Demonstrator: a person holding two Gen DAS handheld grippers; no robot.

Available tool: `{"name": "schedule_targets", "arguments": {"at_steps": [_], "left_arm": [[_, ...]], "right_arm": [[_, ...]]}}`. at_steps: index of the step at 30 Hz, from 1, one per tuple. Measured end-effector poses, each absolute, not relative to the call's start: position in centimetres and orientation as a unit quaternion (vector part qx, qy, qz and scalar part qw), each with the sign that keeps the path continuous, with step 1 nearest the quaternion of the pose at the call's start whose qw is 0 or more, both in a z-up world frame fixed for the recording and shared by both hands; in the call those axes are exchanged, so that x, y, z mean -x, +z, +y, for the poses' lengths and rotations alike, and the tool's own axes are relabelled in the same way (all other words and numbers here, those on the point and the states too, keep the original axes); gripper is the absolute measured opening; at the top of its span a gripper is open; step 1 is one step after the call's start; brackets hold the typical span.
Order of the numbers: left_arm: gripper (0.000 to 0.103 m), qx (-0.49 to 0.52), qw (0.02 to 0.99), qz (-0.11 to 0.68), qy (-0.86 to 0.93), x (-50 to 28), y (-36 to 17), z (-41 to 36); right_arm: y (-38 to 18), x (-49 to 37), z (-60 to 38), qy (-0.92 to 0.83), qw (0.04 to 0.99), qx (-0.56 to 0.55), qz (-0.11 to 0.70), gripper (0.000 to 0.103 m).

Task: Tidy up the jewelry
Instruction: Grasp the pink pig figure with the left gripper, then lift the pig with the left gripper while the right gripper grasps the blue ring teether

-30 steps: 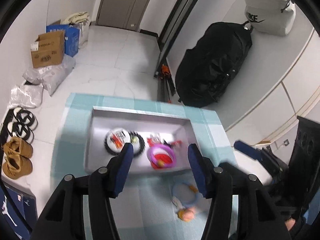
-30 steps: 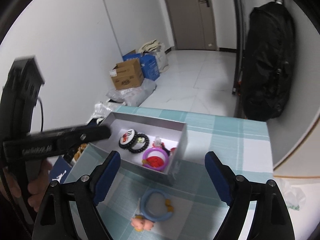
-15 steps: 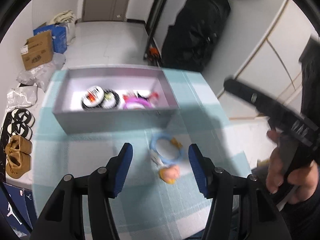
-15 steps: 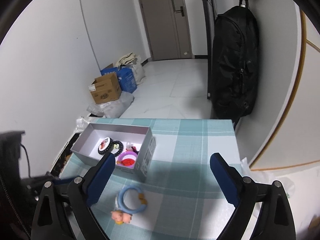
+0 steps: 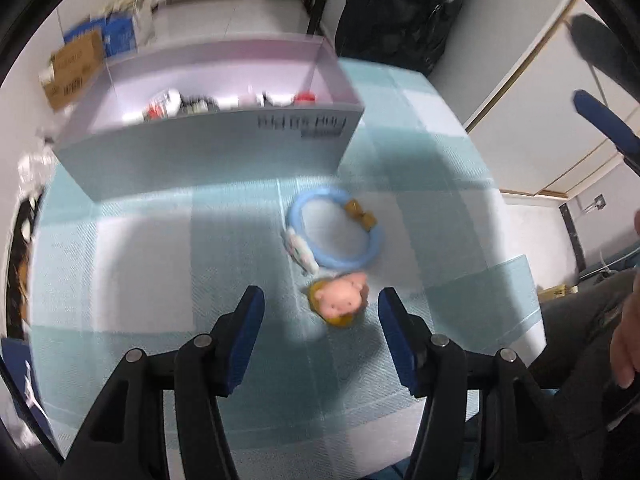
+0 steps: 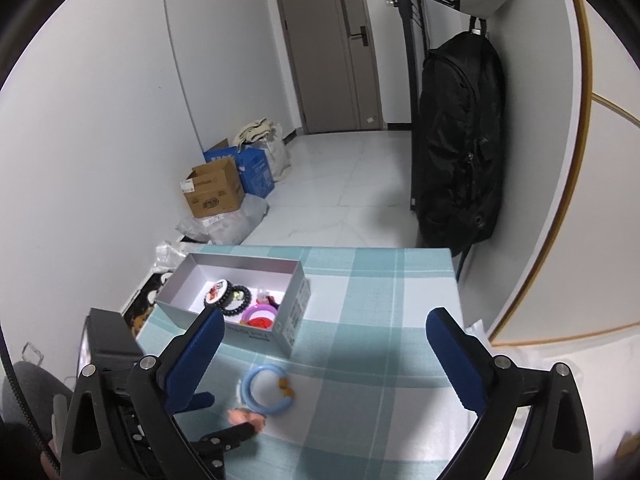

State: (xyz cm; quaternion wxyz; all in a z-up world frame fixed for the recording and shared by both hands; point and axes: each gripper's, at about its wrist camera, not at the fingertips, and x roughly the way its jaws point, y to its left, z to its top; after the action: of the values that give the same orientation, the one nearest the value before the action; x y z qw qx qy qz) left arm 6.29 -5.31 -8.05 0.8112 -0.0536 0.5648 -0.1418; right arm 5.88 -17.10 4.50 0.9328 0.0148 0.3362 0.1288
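A light blue bracelet (image 5: 362, 254) with a pink pig charm (image 5: 340, 298) lies on the checked teal cloth, in front of a grey open box (image 5: 216, 148). The box holds several bracelets, black and purple ones (image 6: 240, 304). My left gripper (image 5: 320, 308) is open and low over the cloth, its fingers either side of the pig charm, not touching it. My right gripper (image 6: 320, 332) is open and empty, higher up and back. In the right wrist view the bracelet (image 6: 250, 394) lies in front of the box (image 6: 292, 316), and the left gripper (image 6: 228, 420) reaches the charm.
The table (image 6: 380, 280) ends just behind the box. A black bag (image 6: 460, 152) hangs on the wall at the right. Cardboard boxes (image 6: 212, 192) and bags stand on the floor at the left, with shoes by the table's left edge.
My left gripper has dropped low and moved forward, so its open fingers now flank the pig charm. My right gripper has pulled back and up.
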Motion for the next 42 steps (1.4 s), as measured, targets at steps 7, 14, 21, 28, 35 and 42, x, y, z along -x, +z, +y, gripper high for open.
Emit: {"name": "schedule_targets", "arguments": {"at_steps": [7, 14, 21, 28, 35, 42], "left_arm": [[0.053, 0.033, 0.811, 0.566, -0.144, -6.3, -8.0, -6.1], [0.026, 0.016, 0.808, 0.569, -0.149, -6.4, -8.1, -6.4], [0.026, 0.029, 0.803, 0.573, -0.164, -6.3, -8.1, -6.1], [0.026, 0.058, 0.802, 0.57, -0.171, -6.5, -6.9, -4.8], [0.026, 0.104, 0.818, 0.542, -0.165, -6.3, -4.4, -1.8], [0.026, 0.135, 0.848, 0.49, -0.149, -5.7, -1.1, 1.2]], "right_arm": [[4.0, -6.0, -17.9, 0.12, 0.931, -0.018, 0.345, 0.102], [3.4, -6.4, -18.1, 0.126, 0.923, -0.034, 0.361, 0.102], [3.0, -6.3, -17.4, 0.133, 0.921, -0.023, 0.366, 0.102], [2.1, -6.8, -17.2, 0.129, 0.916, -0.022, 0.38, 0.102], [0.7, -7.0, -16.6, 0.13, 0.909, -0.016, 0.396, 0.102], [-1.3, -7.1, -14.5, 0.166, 0.888, 0.001, 0.429, 0.101]]}}
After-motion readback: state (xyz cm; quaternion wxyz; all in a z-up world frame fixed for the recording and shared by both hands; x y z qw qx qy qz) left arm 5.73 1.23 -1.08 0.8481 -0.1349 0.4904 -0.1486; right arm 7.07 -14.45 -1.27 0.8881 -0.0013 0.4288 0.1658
